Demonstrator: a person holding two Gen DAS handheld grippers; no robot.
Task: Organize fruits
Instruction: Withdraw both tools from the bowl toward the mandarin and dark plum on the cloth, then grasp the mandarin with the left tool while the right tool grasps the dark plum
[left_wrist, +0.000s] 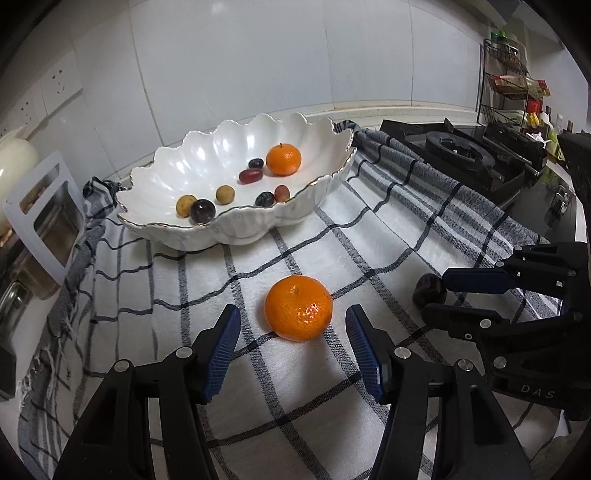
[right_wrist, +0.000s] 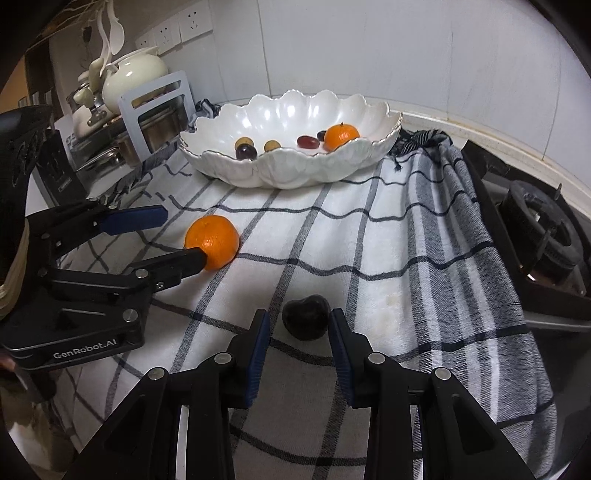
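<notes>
While L gripper (left_wrist: 291, 349) gapes round mandarin (left_wrist: 298, 313), R gripper (right_wrist: 297, 345) gapes round plum (right_wrist: 306, 320).

The scalloped white ceramic bowl (left_wrist: 207, 155) is glossy, with a gilt rim. The checked black-and-white woven cloth (left_wrist: 332, 236) looks matt and coarse. The loose orange mandarin (left_wrist: 298, 313) has dimpled, shiny peel. The 2 matt black plastic grippers carry ribbed blue pads (left_wrist: 221, 350).

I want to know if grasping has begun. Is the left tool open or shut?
Open. The left tool has its blue pads wide apart on either side of the orange on the cloth, with gaps visible on both sides.
</notes>
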